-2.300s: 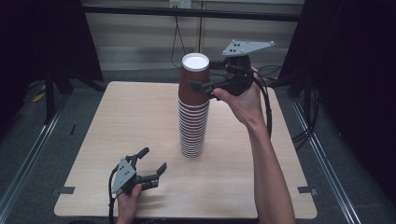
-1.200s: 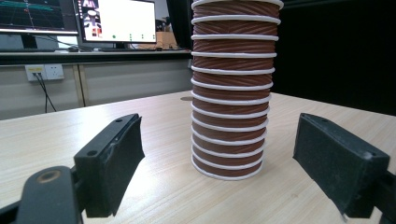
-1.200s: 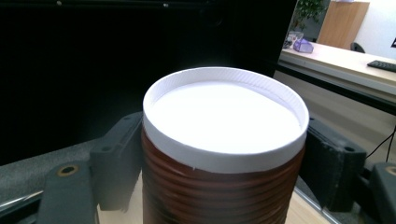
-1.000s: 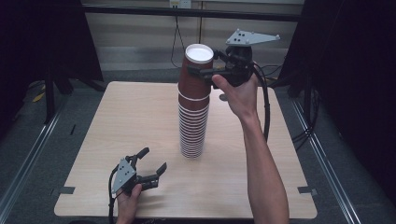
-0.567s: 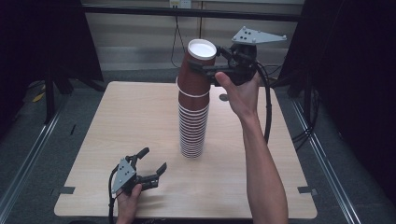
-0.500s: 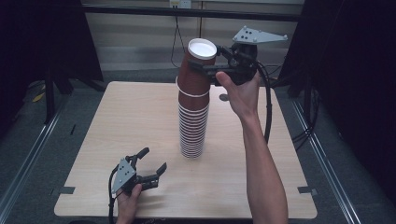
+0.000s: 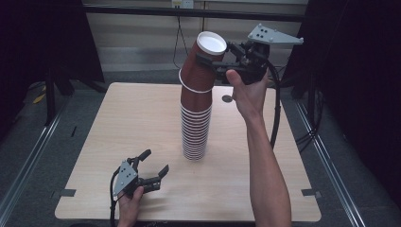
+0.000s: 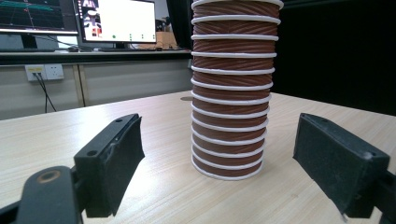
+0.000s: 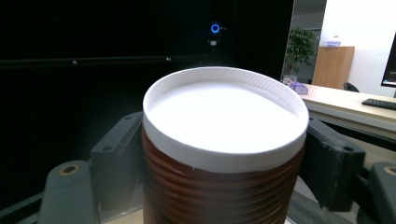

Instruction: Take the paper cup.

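The right gripper (image 7: 208, 59) clamps the top cup (image 7: 204, 64), tilted above the cup stack (image 7: 195, 127) mid-worktop (image 7: 118, 123). The left gripper (image 7: 153, 164), wide open and empty, rests near the worktop's front edge.

Tall stack of brown ribbed paper cups (image 7: 195, 127) with white rims, upright near the bench (image 7: 118, 123) centre. Top cup (image 7: 204, 61) same brown, white rim, white inside, partly lifted and tilted toward the far right, its base still nested in the stack. Right gripper (image 7: 215, 66) clamped on the top cup's sides just under the rim (image 9: 224, 116). Lower stack (image 8: 231, 93) straight, rims evenly spaced.
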Motion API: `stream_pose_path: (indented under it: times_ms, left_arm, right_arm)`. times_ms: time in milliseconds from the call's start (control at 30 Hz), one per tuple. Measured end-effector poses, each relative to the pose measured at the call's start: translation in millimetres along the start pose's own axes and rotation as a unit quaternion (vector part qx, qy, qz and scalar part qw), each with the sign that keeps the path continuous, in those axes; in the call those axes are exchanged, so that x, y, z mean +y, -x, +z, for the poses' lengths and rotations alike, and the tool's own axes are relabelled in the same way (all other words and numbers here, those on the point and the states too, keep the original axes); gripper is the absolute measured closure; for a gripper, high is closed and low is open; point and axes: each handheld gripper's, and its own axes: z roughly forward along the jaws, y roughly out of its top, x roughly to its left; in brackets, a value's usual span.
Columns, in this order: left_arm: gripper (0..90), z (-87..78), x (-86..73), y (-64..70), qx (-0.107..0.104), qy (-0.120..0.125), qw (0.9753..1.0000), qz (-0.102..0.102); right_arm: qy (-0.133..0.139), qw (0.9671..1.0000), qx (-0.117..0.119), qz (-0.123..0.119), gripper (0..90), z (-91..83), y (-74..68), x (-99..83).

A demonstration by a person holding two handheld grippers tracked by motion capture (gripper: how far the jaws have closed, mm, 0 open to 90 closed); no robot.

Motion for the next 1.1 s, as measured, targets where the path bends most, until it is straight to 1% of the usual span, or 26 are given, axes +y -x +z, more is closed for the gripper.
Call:
stream_pose_path:
  times_ms: [167,200,233,333,467,500,567,600,667,900,1100]
  left_arm:
    - [15.5,-0.1,0.0,-0.2,0.001,0.0,1.0,0.001]
    - [15.5,0.0,0.0,-0.2,0.002,0.0,1.0,0.001]
    - [15.5,0.0,0.0,-0.2,0.002,0.0,1.0,0.001]
    - [15.5,0.0,0.1,-0.3,0.001,0.0,1.0,0.001]
    - [15.5,0.0,0.0,-0.3,0.001,0.0,1.0,0.001]
    - [15.5,0.0,0.0,-0.1,-0.001,0.0,1.0,0.0]
    - [15.5,0.0,0.1,-0.2,0.0,0.0,1.0,0.001]
    - [15.5,0.0,0.0,0.0,-0.001,0.0,1.0,0.0]
    - [15.5,0.0,0.0,-0.1,-0.001,0.0,1.0,0.0]
    - [15.5,0.0,0.0,-0.2,0.0,0.0,1.0,0.001]
    - [15.5,0.0,0.0,-0.2,0.0,0.0,1.0,0.001]
  right_arm:
    - [0.009,1.0,-0.002,0.002,23.2,-2.6,0.3,0.4]
    - [0.019,0.9998,-0.001,0.003,23.2,-4.3,1.1,0.8]
    - [0.019,0.9998,-0.001,0.003,23.2,-4.3,1.1,0.8]
    - [0.032,0.9995,0.0,0.008,23.2,-8.0,2.0,1.8]
    - [0.036,0.9993,0.0,0.008,23.2,-10.6,2.2,1.5]
    - [0.039,0.9992,-0.001,0.006,23.2,-11.8,2.7,1.4]
    - [0.05,0.9987,0.0,0.011,23.2,-15.6,3.8,1.1]
    - [0.051,0.9987,-0.003,0.009,23.2,-16.7,3.8,1.3]
    - [0.059,0.9982,0.0,0.011,23.2,-20.6,4.1,1.1]
    - [0.066,0.9977,-0.002,0.013,23.2,-27.0,5.3,2.0]
    - [0.07,0.9974,-0.009,0.017,23.2,-38.3,9.1,1.4]
